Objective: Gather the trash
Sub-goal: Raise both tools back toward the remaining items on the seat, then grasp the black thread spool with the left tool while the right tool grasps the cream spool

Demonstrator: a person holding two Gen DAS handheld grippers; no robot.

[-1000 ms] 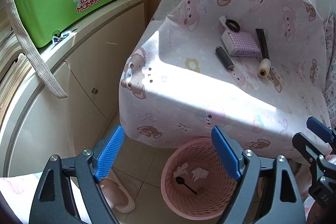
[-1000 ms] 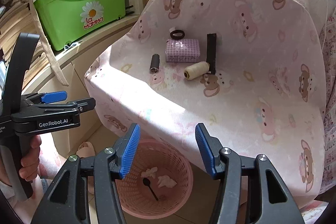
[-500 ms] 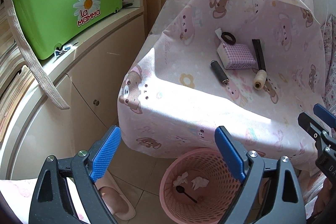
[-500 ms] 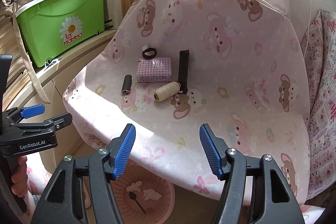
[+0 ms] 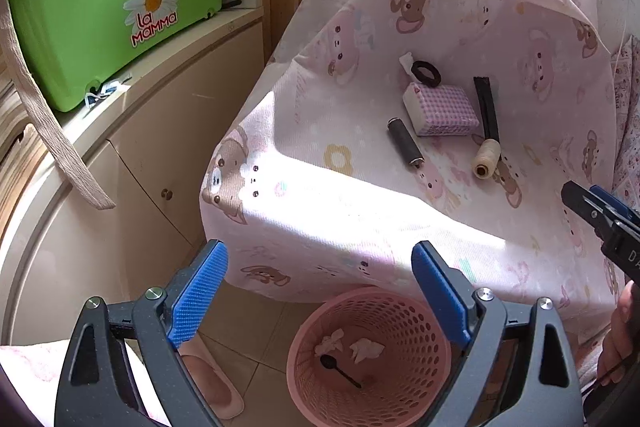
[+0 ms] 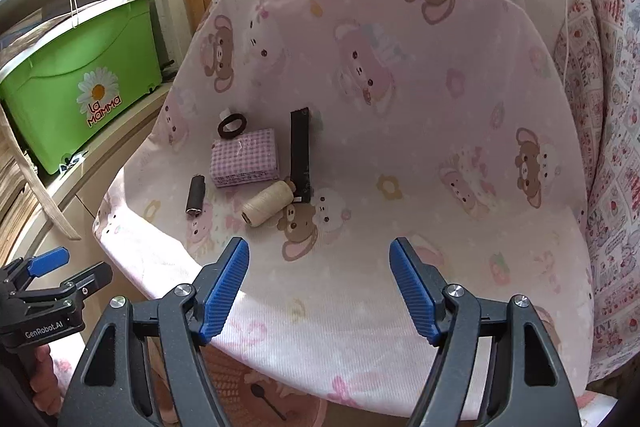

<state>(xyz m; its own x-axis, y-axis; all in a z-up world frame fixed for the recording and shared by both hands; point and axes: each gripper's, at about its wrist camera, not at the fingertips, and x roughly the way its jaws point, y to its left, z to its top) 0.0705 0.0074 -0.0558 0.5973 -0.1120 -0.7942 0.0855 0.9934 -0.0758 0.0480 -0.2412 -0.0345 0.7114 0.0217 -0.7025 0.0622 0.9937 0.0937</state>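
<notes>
Both our grippers, left gripper [image 5: 318, 297] and right gripper [image 6: 318, 285], have fingers spread, the right's opening, pinching nothing; the cream spool [image 6: 267, 207] could roll off the table's near edge if nudged

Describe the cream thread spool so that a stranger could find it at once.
Look at the pink bear-print cloth covering the table. A small cluster lies on it, around a lilac checked packet. The cream thread spool lies nearest the viewer, the only pale, round one beside the dark spool.

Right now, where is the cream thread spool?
The cream thread spool lies on the pink bear-print cloth, touching the black strip's near end, just in front of the checked packet.
</notes>
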